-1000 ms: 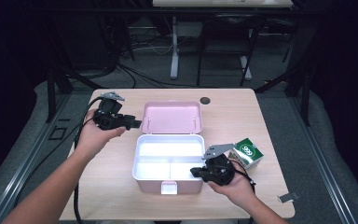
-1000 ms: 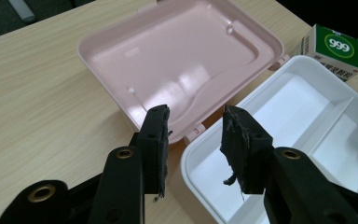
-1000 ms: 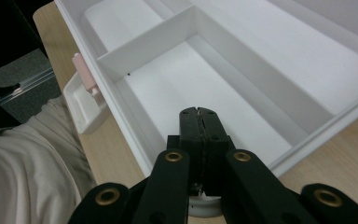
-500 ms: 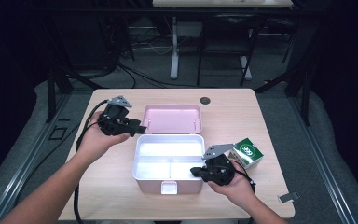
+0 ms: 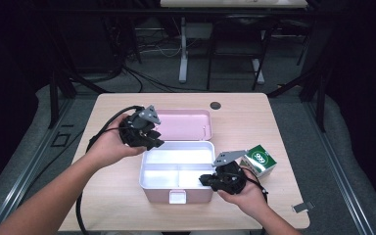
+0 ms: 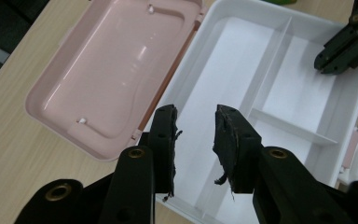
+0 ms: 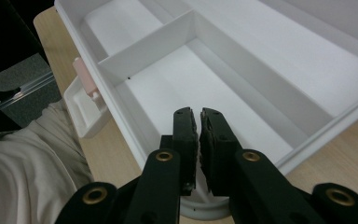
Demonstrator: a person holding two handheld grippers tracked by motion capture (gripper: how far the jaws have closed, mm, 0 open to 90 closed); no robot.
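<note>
Box (image 5: 176, 169), white inside with a pink shell, lies open on the table (image 5: 254, 117) between the two grippers, its pink lid (image 5: 183, 124) folded back flat on the far side. The left gripper (image 5: 152, 142) hovers over the box's far left corner, beside the hinge; in its own view (image 6: 195, 135) the jaws stand apart with nothing between them, the lid ahead and to their left, the long white compartment straight ahead. The right gripper (image 5: 206, 179) sits at the box's near right edge (its tips reaching just over the rim), and in the right gripper view (image 7: 198, 140) its jaws are pressed together, holding nothing, with the divided tray just beyond them and the pink latch (image 7: 86, 77) off to their left. A small green-and-white carton (image 5: 258, 160) stands on the table just behind the right gripper, outside the box. A dark round grommet (image 5: 215, 105) sits well beyond the lid.
</note>
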